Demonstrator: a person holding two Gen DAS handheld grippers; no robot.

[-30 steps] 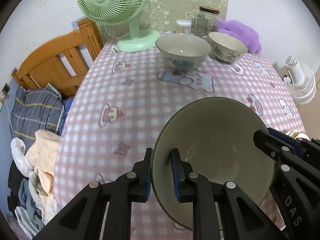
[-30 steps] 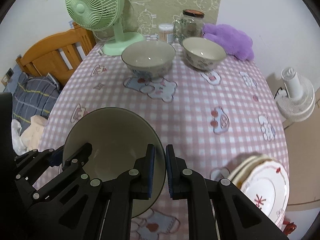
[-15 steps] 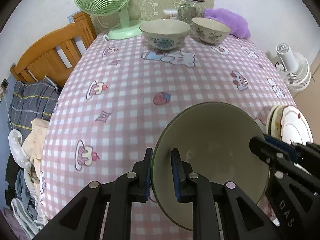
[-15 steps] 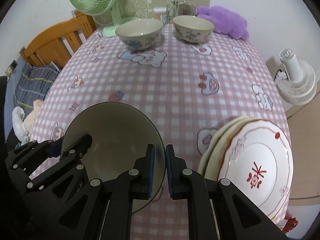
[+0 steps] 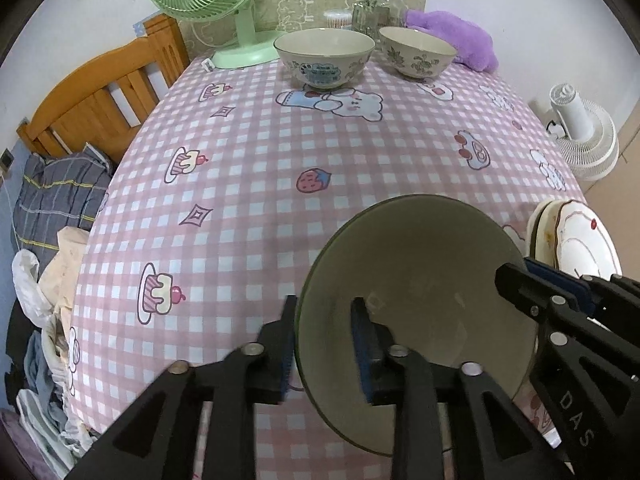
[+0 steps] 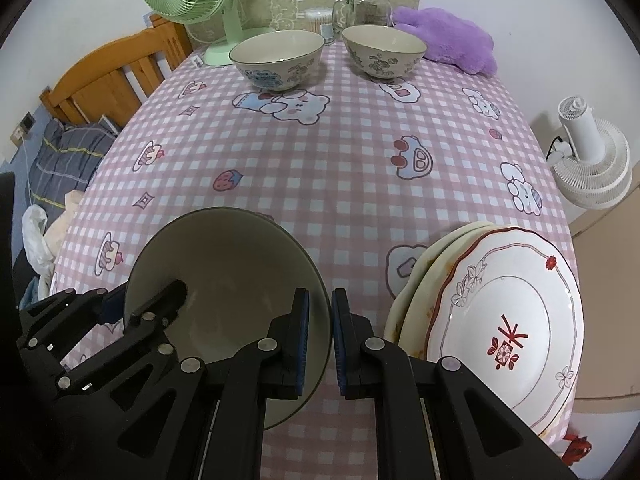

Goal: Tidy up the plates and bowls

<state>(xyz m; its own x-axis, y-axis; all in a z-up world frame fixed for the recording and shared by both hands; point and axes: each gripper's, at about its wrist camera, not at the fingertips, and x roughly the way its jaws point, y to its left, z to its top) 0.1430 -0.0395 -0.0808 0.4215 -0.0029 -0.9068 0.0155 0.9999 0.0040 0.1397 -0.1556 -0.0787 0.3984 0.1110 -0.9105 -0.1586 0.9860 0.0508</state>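
A large bowl [image 6: 228, 296] sat near the table's [image 6: 340, 184] front edge beside stacked plates [image 6: 504, 320]. The left claw [image 5: 324, 344] had just been opening, the rim between its jaws; the right claw [image 6: 319, 340] gripped the rim. Two bowls [image 6: 278, 58] at the far edge remained ungathered.

The left gripper [image 5: 324, 344] fingers have just been opening (bowl [image 5: 420, 280] rim between them).

The plate stack [image 6: 504, 320] is cut off by the right wrist view's lower edge.
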